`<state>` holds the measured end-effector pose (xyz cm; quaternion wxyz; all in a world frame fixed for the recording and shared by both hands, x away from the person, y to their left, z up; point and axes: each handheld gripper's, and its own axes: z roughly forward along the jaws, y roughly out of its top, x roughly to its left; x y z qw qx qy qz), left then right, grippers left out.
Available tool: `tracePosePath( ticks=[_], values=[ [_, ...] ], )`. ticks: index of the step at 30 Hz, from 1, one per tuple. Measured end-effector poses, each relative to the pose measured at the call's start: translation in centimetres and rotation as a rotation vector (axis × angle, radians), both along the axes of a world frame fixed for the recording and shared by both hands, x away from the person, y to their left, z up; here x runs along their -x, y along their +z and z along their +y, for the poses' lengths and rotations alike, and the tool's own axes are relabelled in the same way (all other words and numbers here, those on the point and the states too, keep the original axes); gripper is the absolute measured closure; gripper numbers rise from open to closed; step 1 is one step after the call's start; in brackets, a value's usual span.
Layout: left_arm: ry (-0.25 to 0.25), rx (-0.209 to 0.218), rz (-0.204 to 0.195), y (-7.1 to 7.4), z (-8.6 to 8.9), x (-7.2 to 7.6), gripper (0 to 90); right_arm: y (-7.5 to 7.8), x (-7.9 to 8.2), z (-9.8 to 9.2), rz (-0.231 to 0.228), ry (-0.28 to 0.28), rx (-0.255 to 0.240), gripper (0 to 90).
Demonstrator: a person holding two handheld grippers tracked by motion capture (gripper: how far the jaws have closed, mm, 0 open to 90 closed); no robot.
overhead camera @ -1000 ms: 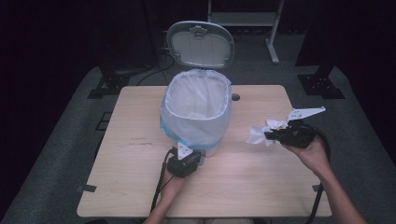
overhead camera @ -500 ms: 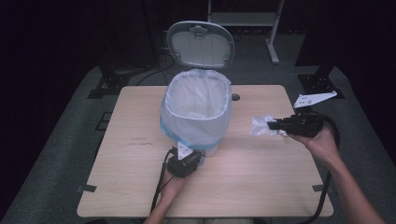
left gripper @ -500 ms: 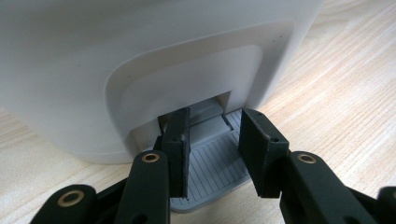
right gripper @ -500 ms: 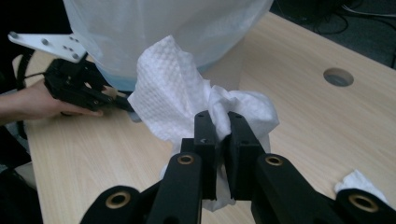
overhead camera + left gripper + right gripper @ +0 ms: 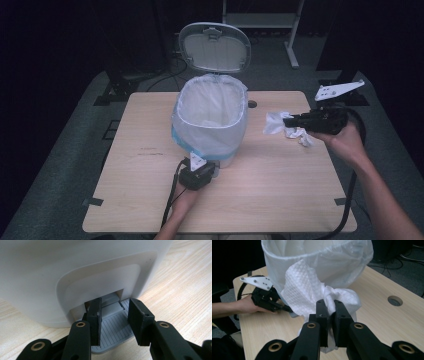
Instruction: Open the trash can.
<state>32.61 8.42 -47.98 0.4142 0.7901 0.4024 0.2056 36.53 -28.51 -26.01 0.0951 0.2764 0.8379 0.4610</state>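
- The bin (image 5: 212, 122), lid raised, is stood on the surface (image 5: 280, 200).
- Its pedal (image 5: 113, 332) is pressed beneath the nearly closed left hand-held gripper (image 5: 113, 322).
- A tissue (image 5: 312, 297) is clamped in the right hand-held gripper (image 5: 331, 322), beside the bin.
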Motion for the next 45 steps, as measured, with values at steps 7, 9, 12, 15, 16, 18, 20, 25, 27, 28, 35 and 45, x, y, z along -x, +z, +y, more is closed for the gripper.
tracePosePath(
  ticks=[7, 9, 12, 15, 16, 18, 20, 25, 27, 28, 35, 45],
  values=[
    [0.0, 0.001, 0.0, 0.0, 0.0, 0.0, 64.0, 1.8, -0.3, 1.0, -0.01, 0.023, -0.005, 83.7],
    [0.001, 0.002, -0.001, 0.0, 0.0, 0.0, 64.0, 2.1, -0.3, 1.2, -0.012, 0.03, -0.008, 83.7],
    [-0.001, 0.0, 0.001, 0.0, 0.0, 0.0, 64.0, 2.7, -0.5, 1.6, -0.018, 0.039, -0.004, 83.6],
    [-0.001, 0.001, 0.0, 0.0, 0.0, 0.0, 64.0, 3.3, -0.6, 1.9, -0.019, 0.046, -0.008, 83.6],
    [-0.001, 0.001, 0.0, 0.0, 0.0, 0.0, 64.0, 3.3, -0.6, 1.9, -0.019, 0.046, -0.008, 83.6],
    [-0.002, -0.002, -0.001, 0.0, 0.0, 0.0, 64.0, 3.9, -0.7, 2.2, -0.028, 0.056, -0.013, 83.6],
    [-0.002, -0.002, -0.001, 0.0, 0.0, 0.0, 64.0, 4.3, -0.7, 2.4, -0.031, 0.061, -0.018, 83.6],
    [-0.002, -0.002, -0.002, 0.0, 0.1, -0.1, 64.0, 5.0, -0.9, 3.0, -0.032, 0.076, -0.019, 83.6],
    [-0.001, 0.0, -0.002, 0.0, 0.0, 0.0, 64.0, 5.3, -1.0, 3.3, -0.032, 0.082, -0.02, 83.6],
    [0.0, 0.001, -0.002, 0.0, 0.0, 0.0, 64.0, 5.5, -1.0, 3.4, -0.033, 0.085, -0.02, 83.6],
    [-0.001, 0.0, -0.002, 0.0, 0.0, -0.1, 64.0, 6.3, -1.5, 4.8, -0.033, 0.107, -0.015, 83.6],
    [-0.002, -0.002, 0.0, 0.0, 0.1, -0.1, 64.0, 7.4, -2.0, 6.9, -0.04, 0.142, -0.004, 83.6]
  ],
)
